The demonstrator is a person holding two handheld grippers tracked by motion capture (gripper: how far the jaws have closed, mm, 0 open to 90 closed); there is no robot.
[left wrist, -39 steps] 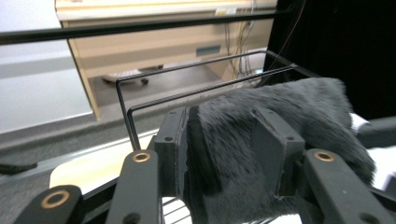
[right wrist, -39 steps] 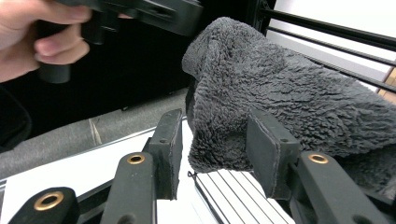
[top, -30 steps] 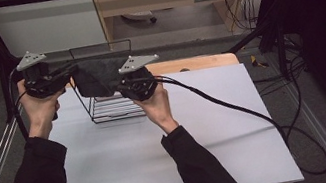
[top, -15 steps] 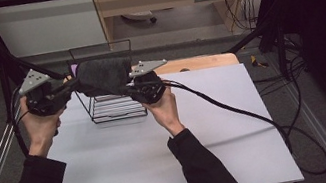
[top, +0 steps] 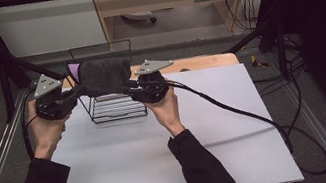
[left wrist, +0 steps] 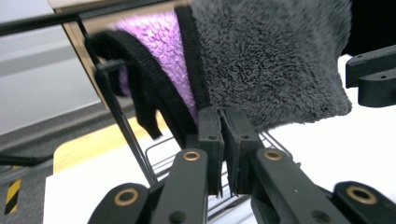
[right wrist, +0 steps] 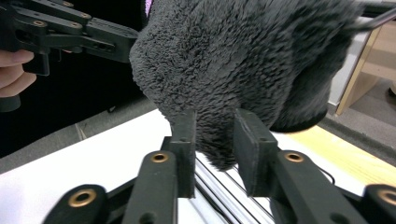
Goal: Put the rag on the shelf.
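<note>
From the high view, the grey fleece cloth [top: 103,74] hangs draped over the top rail of the wire rack [top: 115,105] on the white surface [top: 162,157], apparently to hang there, one hand-held gripper at each end. The left gripper view shows the left hand-held gripper [left wrist: 223,122] clamped on the cloth's black hem. The right gripper view shows the right hand-held gripper [right wrist: 218,135], jaws just opening, slack around a fleece fold; beside the rack, the wooden board [top: 196,62] is clear of the work.

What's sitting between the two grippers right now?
In the high view, a fuzzy grey cloth with a purple lining spans from the left gripper to the right gripper, draped over the wire rack.
</note>
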